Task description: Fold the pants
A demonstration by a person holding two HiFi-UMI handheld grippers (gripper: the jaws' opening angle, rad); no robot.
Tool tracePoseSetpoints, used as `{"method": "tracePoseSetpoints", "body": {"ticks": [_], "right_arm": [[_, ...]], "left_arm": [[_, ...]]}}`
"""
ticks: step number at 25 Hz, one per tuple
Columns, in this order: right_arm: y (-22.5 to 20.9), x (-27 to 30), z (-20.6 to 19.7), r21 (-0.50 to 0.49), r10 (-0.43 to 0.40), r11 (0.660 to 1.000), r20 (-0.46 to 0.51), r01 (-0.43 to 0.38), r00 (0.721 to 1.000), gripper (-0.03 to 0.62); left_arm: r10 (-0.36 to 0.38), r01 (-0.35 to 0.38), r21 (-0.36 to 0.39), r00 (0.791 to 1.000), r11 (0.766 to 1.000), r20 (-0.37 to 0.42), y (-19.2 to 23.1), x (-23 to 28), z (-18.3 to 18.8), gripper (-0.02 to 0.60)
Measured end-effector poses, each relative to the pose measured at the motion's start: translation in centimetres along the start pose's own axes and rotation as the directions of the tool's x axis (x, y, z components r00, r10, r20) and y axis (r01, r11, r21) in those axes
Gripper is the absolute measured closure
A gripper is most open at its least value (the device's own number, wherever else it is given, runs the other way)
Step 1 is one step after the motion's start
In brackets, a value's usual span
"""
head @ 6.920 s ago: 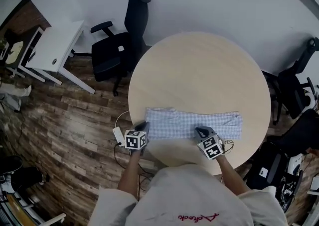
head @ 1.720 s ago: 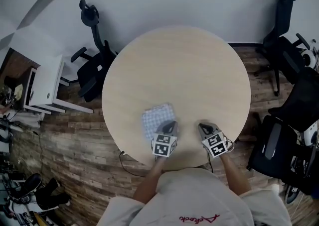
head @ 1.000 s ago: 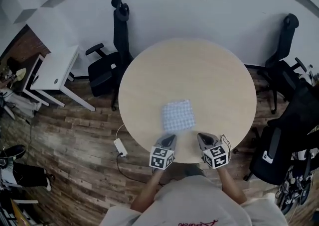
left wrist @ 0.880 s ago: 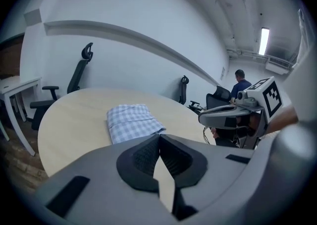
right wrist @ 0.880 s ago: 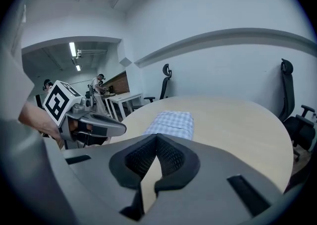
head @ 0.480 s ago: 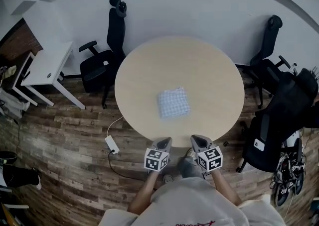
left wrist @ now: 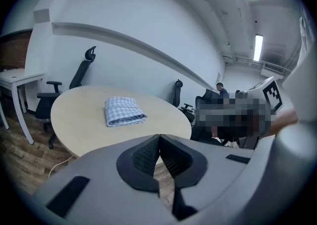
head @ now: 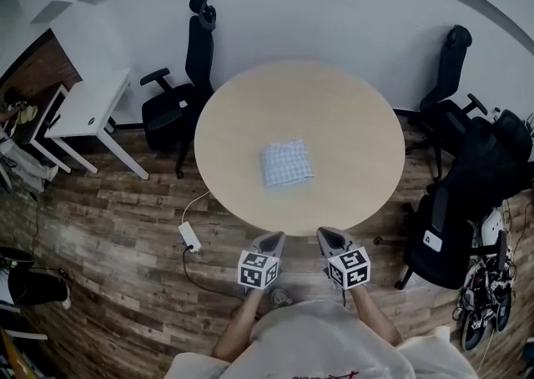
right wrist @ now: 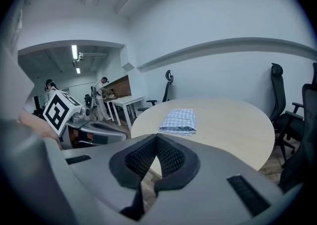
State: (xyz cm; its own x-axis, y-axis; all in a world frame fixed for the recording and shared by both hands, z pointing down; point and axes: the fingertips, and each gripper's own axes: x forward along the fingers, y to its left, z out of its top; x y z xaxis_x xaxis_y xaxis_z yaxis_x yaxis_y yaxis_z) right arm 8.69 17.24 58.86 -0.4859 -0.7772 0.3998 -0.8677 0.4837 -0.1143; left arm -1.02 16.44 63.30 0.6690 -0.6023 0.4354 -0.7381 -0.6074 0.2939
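Note:
The blue-and-white checked pants (head: pixel 286 163) lie folded into a small square packet near the middle of the round light-wood table (head: pixel 350 110). They also show in the left gripper view as a folded bundle (left wrist: pixel 123 110) and in the right gripper view (right wrist: pixel 179 120). My left gripper (head: pixel 271 243) and right gripper (head: pixel 329 240) hang side by side over the wooden floor, off the table's near edge and well apart from the pants. Both are shut with nothing between their jaws (left wrist: pixel 159 139) (right wrist: pixel 156 140).
Black office chairs stand around the table: one at back left (head: pixel 179 93), others at the right (head: pixel 455 77) (head: pixel 463 202). A white desk (head: pixel 88 106) stands at left. A power strip with cable (head: pixel 190 237) lies on the floor near the table.
Both grippers have drawn back from the table's near edge to over the floor. The table and folded pants now sit farther away; the pants themselves have not moved.

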Motion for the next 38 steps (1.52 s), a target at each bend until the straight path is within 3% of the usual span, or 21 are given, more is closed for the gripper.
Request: {"method": "tracePoseSetpoints", "body": {"ticks": [10, 18, 38], "right_arm": [[-2.2, -8.6, -2.7, 0.002, 0.058, 0.998, 0.023, -0.058, 0.998, 0.566], [-1.2, -13.7, -5.5, -0.001, 0.090, 0.996, 0.033, -0.090, 0.995, 0.566], [1.2, -20.6, -10.2, 0.004, 0.104, 0.995, 0.021, -0.104, 0.994, 0.566]], "left_arm": [[0.079, -0.079, 0.025, 0.997, 0.997, 0.006, -9.0, -1.2, -1.6, 0.549], [0.110, -0.110, 0.039, 0.994, 0.993, 0.014, -14.9, -3.5, -4.2, 0.549], [0.107, -0.109, 0.045, 0.993, 0.993, 0.039, -21.5, -6.8, -8.1, 0.549]]}}
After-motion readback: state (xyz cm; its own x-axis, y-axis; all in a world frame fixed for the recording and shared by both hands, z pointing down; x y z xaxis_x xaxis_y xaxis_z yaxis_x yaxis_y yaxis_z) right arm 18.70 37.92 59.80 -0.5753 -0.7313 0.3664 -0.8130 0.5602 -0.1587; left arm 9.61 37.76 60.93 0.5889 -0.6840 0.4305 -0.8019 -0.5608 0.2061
